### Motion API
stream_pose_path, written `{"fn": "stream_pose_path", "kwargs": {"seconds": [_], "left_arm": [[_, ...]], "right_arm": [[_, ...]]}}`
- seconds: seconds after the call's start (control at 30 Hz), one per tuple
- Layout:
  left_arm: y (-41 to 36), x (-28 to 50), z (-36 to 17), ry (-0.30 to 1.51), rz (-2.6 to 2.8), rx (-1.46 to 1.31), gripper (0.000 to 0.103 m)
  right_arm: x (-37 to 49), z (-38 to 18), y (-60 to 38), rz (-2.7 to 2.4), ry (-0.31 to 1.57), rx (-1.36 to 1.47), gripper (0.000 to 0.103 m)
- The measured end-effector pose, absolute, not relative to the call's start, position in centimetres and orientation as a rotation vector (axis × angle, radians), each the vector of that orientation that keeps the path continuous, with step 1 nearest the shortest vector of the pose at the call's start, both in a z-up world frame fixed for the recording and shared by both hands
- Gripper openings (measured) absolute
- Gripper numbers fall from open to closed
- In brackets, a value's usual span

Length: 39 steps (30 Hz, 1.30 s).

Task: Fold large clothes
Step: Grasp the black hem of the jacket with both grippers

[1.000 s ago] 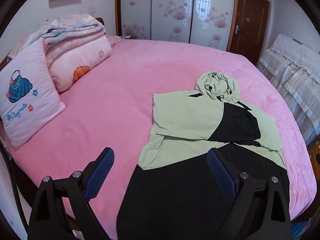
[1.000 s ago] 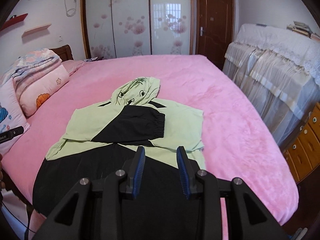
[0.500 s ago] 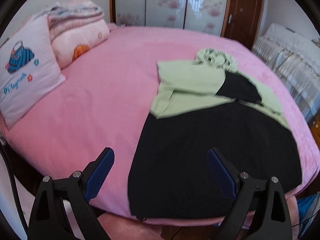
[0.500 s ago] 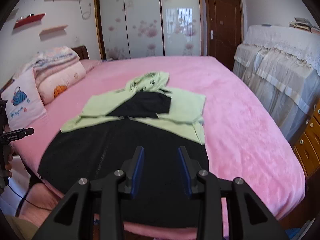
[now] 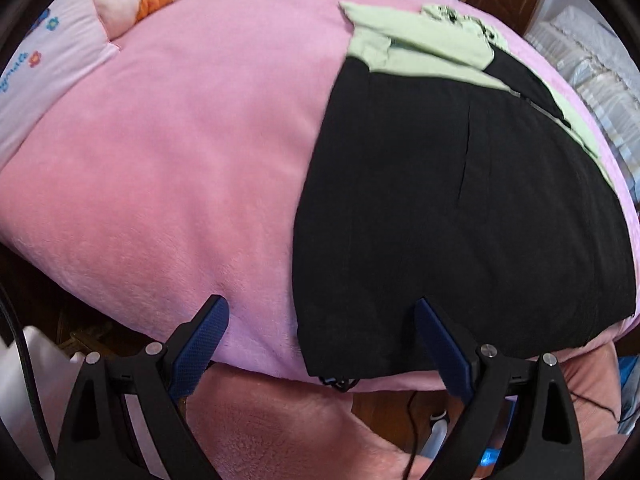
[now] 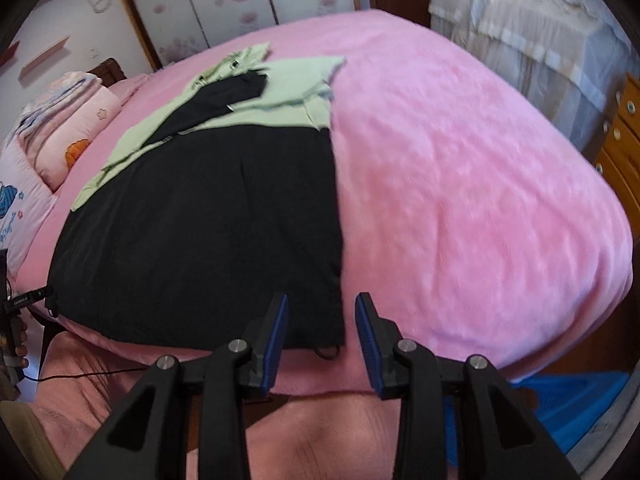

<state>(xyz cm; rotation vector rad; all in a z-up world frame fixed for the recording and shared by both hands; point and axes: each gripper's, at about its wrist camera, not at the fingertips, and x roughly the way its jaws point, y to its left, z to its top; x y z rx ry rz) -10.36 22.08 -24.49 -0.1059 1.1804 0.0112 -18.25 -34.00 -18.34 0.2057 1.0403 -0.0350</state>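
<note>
Hoodie lies flat on the pink bed — left gripper and right gripper both spread, empty, at its hem.

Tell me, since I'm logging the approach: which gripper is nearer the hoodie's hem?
Right, slightly. The right gripper brackets the hoodie hem's right corner; the left gripper straddles its left corner, jaws wider. Neither grips yet.

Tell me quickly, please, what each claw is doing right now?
Left claw: open, holding nothing, above the jacket hem.
Right claw: open, holding nothing, at the hem's other corner.
</note>
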Motion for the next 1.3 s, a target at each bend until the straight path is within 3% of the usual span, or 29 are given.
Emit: {"fn": "stream_pose_path", "kwargs": {"seconds": [0.33,0.5,0.77,1.03,1.17,1.3], "left_arm": [[23.1,-9.6,-25.5,1.205,-0.034,-0.171,0.094],[23.8,-9.5,-25.7,1.201,-0.057,-0.204,0.093],[24.5,-10.3,-25.0,1.163,-0.095,-0.22,0.07],[24.8,-10.6,-24.5,1.142,-0.135,-0.219,0.041],[24.1,-10.1,-24.7,1.153,-0.142,-0.176,0.04],[23.5,-9.5,-25.4,1.174,-0.138,-0.16,0.048]], "right_arm": [[-17.1,-21.3,-34.4,0.031,1.103,0.318,0.035],[-16.5,-22.2,-34.7,0.04,1.115,0.37,0.042],[-16.7,-21.7,-34.6,0.066,1.098,0.38,0.042],[-17.1,-21.1,-34.3,0.092,1.096,0.359,0.042],[-17.0,-21.0,-34.4,0.096,1.106,0.354,0.042],[-16.6,-21.6,-34.7,0.077,1.122,0.363,0.042]]}}
